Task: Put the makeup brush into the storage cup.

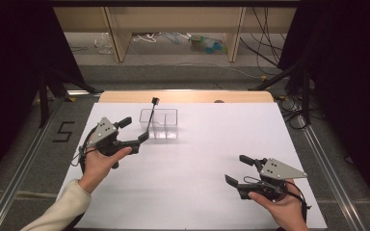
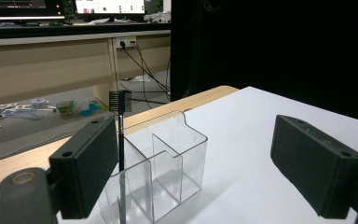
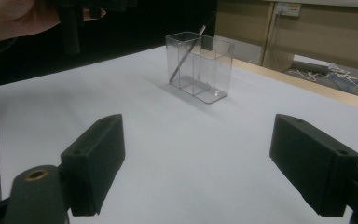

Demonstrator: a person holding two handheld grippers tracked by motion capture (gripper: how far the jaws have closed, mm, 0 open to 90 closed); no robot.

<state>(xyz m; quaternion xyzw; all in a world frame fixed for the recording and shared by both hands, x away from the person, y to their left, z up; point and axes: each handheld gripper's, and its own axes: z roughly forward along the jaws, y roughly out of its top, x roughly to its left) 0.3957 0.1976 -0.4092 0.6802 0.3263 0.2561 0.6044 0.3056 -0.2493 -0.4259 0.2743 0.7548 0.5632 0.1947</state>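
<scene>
Upright, a thin black brush (image 1: 151, 115) leans inside the clear organizer (image 1: 166, 129).

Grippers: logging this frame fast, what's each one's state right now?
Left gripper: open, holding nothing, close to the clear organizer.
Right gripper: open, holding nothing.

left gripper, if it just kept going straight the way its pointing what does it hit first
Most likely the clear divided container, right ahead between the open jaws of the left gripper. The thin black brush standing in it sits close to one jaw and could be brushed first; depth is hard to judge.
</scene>
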